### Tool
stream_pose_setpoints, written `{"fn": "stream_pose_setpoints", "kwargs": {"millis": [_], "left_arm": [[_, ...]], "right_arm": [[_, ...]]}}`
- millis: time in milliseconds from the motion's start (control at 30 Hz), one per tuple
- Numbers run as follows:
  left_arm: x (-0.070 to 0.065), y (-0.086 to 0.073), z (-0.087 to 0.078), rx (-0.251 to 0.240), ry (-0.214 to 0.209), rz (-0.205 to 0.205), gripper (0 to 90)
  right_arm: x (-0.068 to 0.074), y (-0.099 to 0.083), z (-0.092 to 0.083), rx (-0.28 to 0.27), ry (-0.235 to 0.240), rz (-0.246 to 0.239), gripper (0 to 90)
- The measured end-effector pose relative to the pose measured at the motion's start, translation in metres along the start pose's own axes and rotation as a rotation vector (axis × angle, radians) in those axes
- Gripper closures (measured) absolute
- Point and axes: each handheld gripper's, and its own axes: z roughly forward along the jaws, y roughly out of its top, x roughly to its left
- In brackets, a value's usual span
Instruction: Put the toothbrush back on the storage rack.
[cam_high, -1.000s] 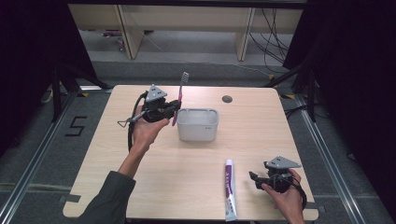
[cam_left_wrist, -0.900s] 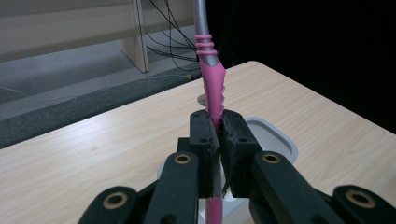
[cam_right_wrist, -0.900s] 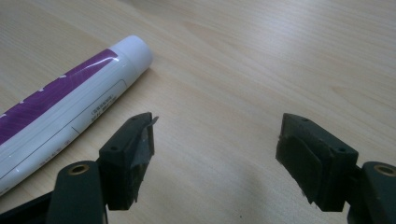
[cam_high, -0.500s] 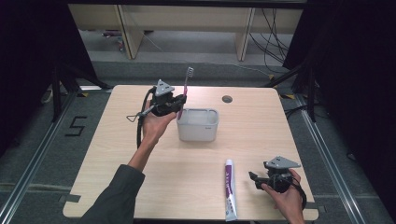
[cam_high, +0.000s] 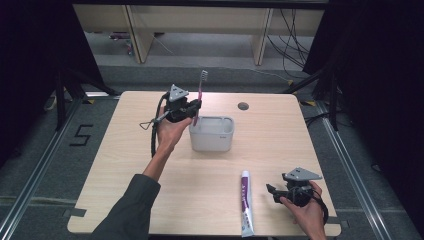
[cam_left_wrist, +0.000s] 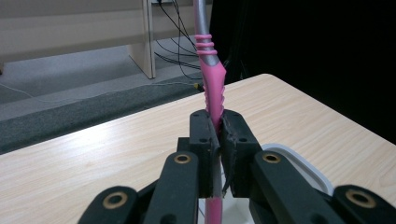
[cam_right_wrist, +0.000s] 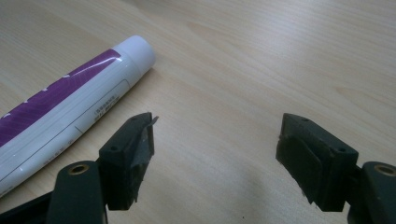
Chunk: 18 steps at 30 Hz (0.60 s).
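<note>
- The left tongs (cam_high: 192, 109), just above centre in the high view, pinch a pink toothbrush (cam_high: 199, 97) by its handle, bristles up; its lower end hangs at the near-left corner of the white tub (cam_high: 212, 133) in the middle of the table (cam_high: 125, 165).
- The step in hand looks like standing the brush in that tub. To do it well, keep it upright, bring its foot fully inside the rim, lower until it rests on the floor or wall, and only then let the grip go.
- In the left gripper view the toothbrush (cam_left_wrist: 212, 93) runs up past the top edge, so the head is cut off; the tub rim (cam_left_wrist: 299, 158) peeps out at lower right.
- The right tongs (cam_right_wrist: 219, 154) stand spread and hold nothing, beside the purple-and-white toothpaste tube (cam_right_wrist: 65, 121), apart from it.
- In the high view the tube (cam_high: 245, 200) lies at lower centre, its end at the table's near edge.
- Whether the brush's foot is already inside the tub I cannot tell.
</note>
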Motion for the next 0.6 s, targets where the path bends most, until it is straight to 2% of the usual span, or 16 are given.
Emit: {"fn": "stream_pose_setpoints", "kwargs": {"millis": [200, 600], "left_arm": [[0.001, -0.011, 0.007, 0.005, -0.002, -0.006, 82.8], [0.007, -0.031, 0.011, 0.009, 0.03, -0.036, 82.8]], "right_arm": [[0.0, 0.0, 0.0, 0.006, 0.003, 0.001, 28.0], [0.0, 0.0, 0.001, 0.007, 0.006, -0.002, 28.0]]}}
